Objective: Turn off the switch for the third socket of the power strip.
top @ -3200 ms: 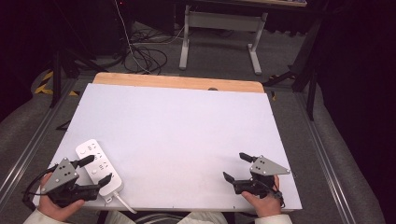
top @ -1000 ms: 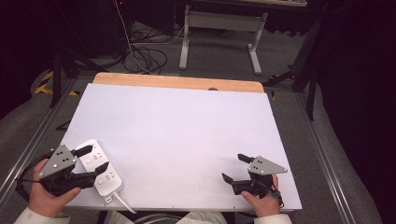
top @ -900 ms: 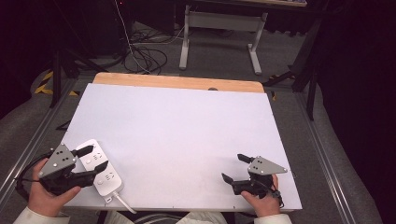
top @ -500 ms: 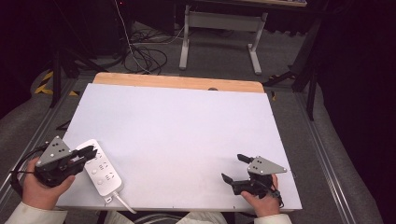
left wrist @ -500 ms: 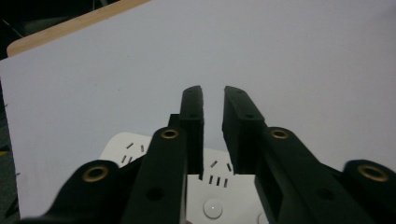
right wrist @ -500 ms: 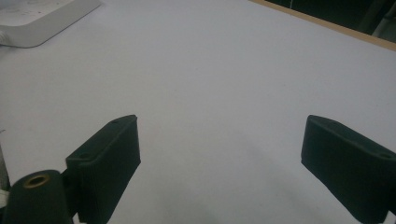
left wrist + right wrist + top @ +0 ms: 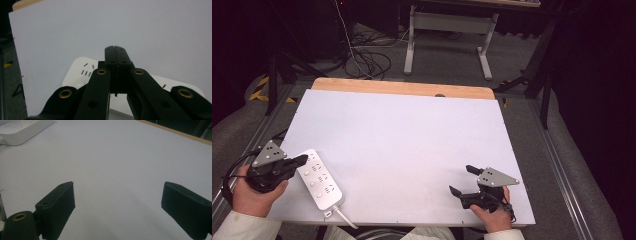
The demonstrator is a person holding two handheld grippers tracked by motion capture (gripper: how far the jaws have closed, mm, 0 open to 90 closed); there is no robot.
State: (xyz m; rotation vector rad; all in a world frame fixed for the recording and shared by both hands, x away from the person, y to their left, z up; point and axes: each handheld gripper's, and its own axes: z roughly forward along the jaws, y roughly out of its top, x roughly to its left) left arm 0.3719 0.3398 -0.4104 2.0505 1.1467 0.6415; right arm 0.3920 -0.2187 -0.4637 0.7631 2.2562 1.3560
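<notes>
Power strip (image 7: 320,180) beside left gripper (image 7: 301,160)
Its jaws, just closed together and empty, lie over the strip's end; right gripper (image 7: 462,181) gapes wide, well apart.

No readable text, label, brand, number or sign anywhere, neither on the white power strip (image 7: 319,178) nor on the white table top (image 7: 412,135).

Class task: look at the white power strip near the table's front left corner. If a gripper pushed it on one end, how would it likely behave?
The power strip looks like a rigid, flat plastic bar, so it would probably slide or pivot rather than bend or tip. Its cord trails off the front edge and may drag. The smooth white table suggests easy sliding.
</notes>
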